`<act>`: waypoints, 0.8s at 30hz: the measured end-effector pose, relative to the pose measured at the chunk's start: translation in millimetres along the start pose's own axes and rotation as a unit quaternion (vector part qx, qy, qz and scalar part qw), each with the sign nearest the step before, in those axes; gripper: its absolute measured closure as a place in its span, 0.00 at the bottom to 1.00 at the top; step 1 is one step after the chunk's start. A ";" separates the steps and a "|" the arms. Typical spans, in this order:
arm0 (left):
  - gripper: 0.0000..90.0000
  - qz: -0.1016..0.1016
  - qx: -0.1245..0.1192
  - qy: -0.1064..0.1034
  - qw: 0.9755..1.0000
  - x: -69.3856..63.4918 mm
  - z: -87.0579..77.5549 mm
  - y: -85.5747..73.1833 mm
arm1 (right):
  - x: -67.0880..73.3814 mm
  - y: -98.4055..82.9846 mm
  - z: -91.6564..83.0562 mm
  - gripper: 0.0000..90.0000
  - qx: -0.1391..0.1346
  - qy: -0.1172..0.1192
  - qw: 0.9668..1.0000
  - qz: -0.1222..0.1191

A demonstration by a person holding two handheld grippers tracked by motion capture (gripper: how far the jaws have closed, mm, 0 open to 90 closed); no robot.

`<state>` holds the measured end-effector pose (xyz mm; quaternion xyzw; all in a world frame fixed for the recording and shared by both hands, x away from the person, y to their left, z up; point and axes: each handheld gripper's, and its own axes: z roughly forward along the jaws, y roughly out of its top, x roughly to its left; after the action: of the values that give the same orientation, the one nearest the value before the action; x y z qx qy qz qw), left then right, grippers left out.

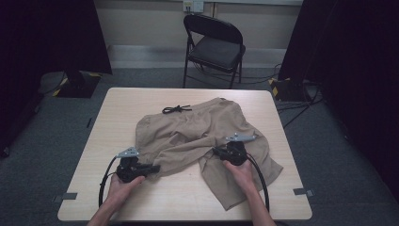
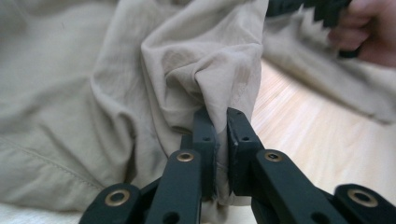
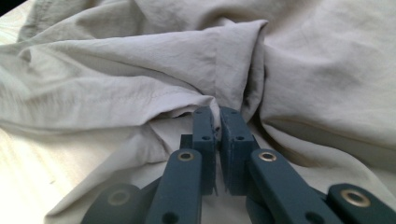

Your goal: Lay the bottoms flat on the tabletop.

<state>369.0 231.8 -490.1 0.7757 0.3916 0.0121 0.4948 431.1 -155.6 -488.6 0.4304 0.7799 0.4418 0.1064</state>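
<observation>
The left gripper (image 2: 221,122) is clamped on a pinched fold of the tan shorts (image 1: 207,136), at their near-left edge; the right gripper (image 3: 216,122) is clamped on cloth at the crotch. The shorts spread crumpled away from both, waistband and black drawstring (image 1: 176,109) farthest, table (image 1: 188,197) bare nearby.

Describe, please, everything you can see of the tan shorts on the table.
The tan shorts are of thin, wrinkled woven cloth with a black drawstring at the far waistband. They lie crumpled on the wooden table. The left gripper and the right gripper each pinch a fold between closed fingers.
</observation>
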 end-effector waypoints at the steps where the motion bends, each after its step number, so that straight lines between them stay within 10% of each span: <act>1: 0.93 -0.001 -0.005 -0.003 1.000 -0.6 -3.3 0.7 | 1.6 0.6 -1.8 0.96 0.000 0.000 1.000 -0.002; 10: 0.80 0.004 -0.051 -0.017 0.999 -13.0 -25.8 8.7 | 10.1 2.9 -10.8 0.95 -0.003 0.003 1.000 -0.023; 16: 0.88 0.043 0.005 -0.039 0.998 -25.7 -11.7 3.7 | 8.4 2.5 -8.9 0.95 -0.005 0.003 1.000 -0.015; 24: 0.63 0.022 0.037 0.000 0.999 -9.7 4.4 -6.5 | 6.0 2.3 -6.6 0.95 -0.004 0.004 1.000 -0.014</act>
<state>360.2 223.8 -493.9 0.8019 0.3748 0.0079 0.4653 425.2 -154.4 -481.6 0.4175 0.7842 0.4453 0.1114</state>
